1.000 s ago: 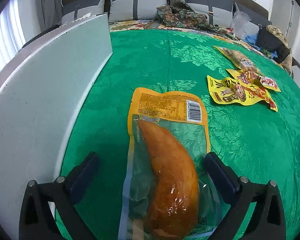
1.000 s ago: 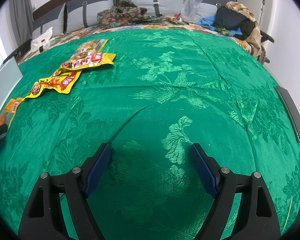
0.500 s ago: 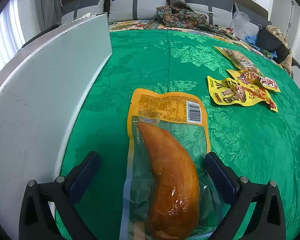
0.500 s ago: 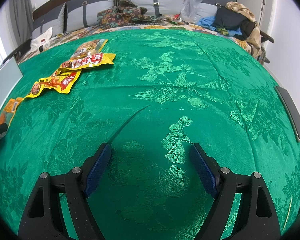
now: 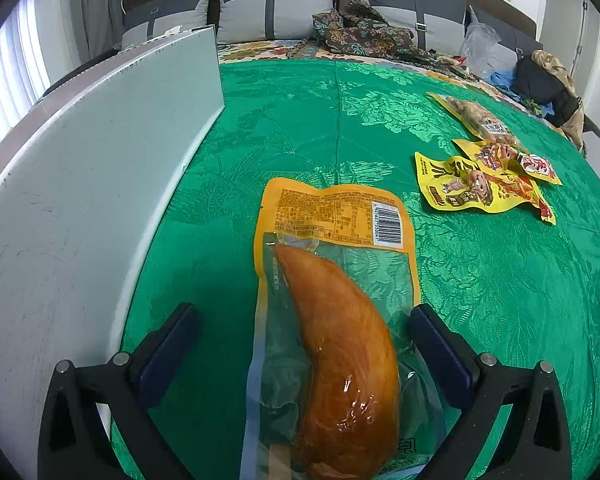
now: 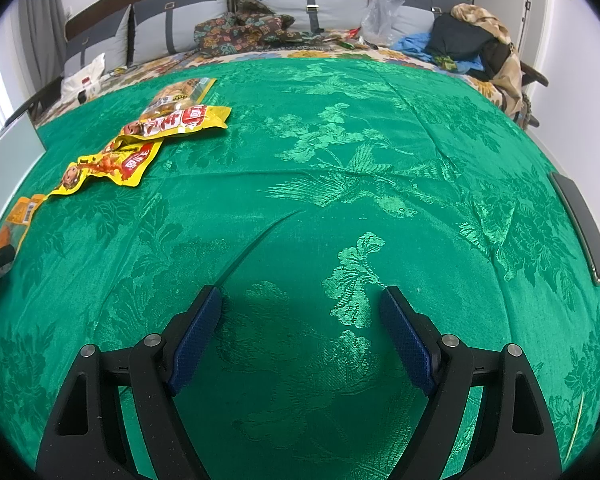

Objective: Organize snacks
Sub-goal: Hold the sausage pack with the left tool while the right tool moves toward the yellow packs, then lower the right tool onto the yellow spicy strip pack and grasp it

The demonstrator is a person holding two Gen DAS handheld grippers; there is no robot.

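Observation:
An orange-edged clear pack holding a glazed chicken leg [image 5: 336, 320] lies flat on the green cloth between the jaws of my left gripper [image 5: 304, 320], which is open and apart from the pack on both sides. The same pack [image 6: 14, 224] shows at the far left of the right wrist view. Three more snack packs lie in a loose pile: a yellow cartoon pack [image 5: 476, 190] [image 6: 108, 166], a yellow and red pack [image 5: 508, 158] [image 6: 180, 120] and a clear pack of nuts [image 5: 480, 118] [image 6: 176, 94]. My right gripper [image 6: 300, 332] hangs open over bare cloth.
A white box wall [image 5: 92, 168] stands just left of the chicken pack. A dark phone [image 6: 584, 228] lies at the table's right edge. Behind the table, a sofa [image 6: 308, 0] carries cushions, clothes and bags. Green patterned cloth [image 6: 360, 168] covers the whole table.

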